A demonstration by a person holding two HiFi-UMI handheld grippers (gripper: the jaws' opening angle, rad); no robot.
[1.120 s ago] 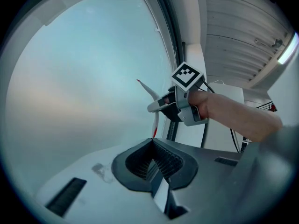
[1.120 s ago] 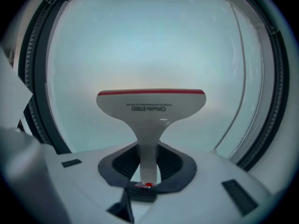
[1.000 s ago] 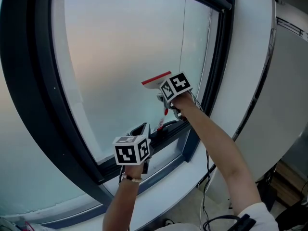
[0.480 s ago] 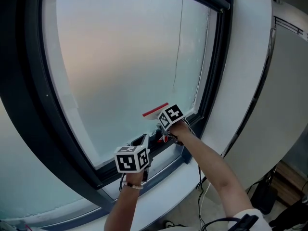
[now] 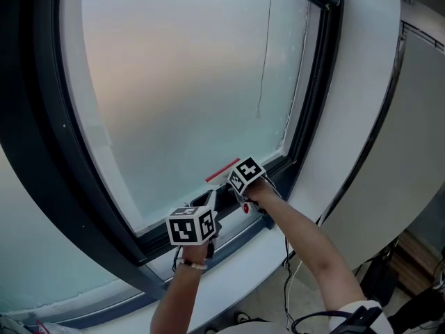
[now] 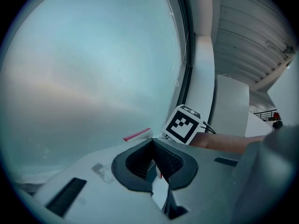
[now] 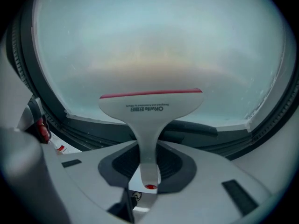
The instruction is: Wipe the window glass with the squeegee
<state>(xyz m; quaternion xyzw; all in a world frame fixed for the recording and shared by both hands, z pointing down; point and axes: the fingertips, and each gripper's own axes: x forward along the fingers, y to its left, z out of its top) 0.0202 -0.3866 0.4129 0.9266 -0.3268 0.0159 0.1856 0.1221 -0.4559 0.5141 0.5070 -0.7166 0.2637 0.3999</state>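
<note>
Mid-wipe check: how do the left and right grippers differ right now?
The right gripper is shut on the squeegee handle; the left gripper has its jaws together on nothing. The right gripper sits higher, with the blade low on the window glass; the left gripper hangs lower and further left, by the frame. Both point at the window.

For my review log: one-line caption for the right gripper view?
Right gripper grips the squeegee, red blade near the window glass's bottom.

Three cams, one window.
Head cam looks steeply down at window glass (image 5: 181, 89); left tool (image 6: 154, 164) cam angles up along it, right tool (image 7: 148, 164) cam faces it close; all share squeegee (image 5: 222, 170).
</note>
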